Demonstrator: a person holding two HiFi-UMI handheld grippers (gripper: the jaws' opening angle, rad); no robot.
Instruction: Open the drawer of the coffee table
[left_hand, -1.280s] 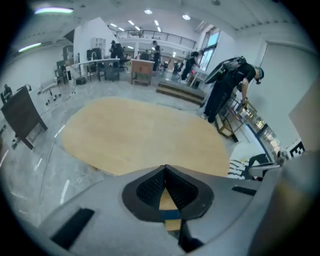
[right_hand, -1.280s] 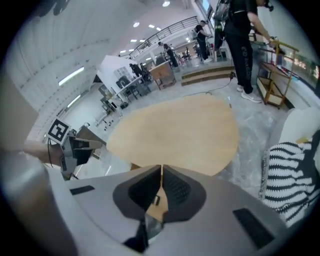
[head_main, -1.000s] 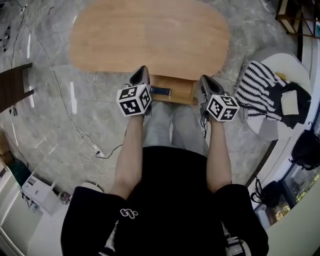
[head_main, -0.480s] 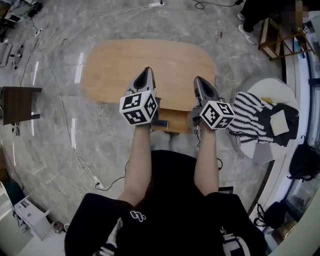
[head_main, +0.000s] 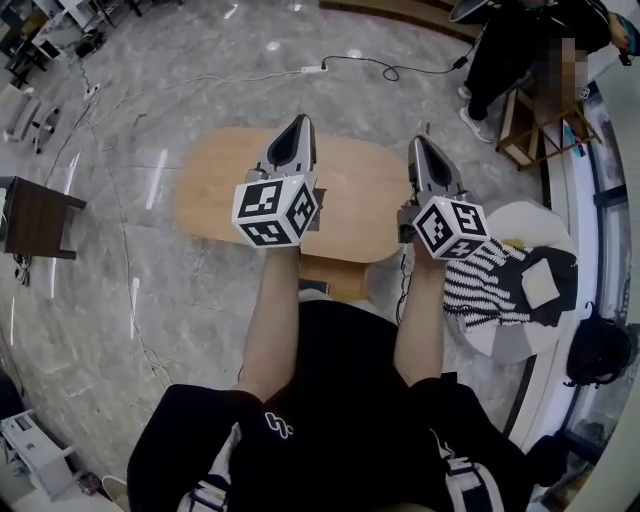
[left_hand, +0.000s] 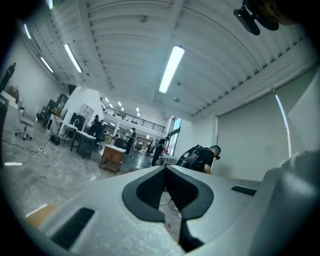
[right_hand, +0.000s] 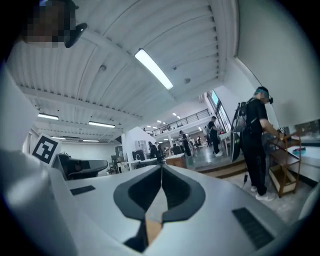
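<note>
Drawer (head_main: 338, 276) open, light wood

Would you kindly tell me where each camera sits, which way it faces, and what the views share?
Head view: on the person's head, facing steeply down at the coffee table; forearms, left gripper and right gripper show.
Left gripper view: on the left gripper, facing level across the hall; its shut jaws show.
Right gripper view: likewise, on the right gripper, jaws shut.
Shared: all show a bystander in black.
</note>
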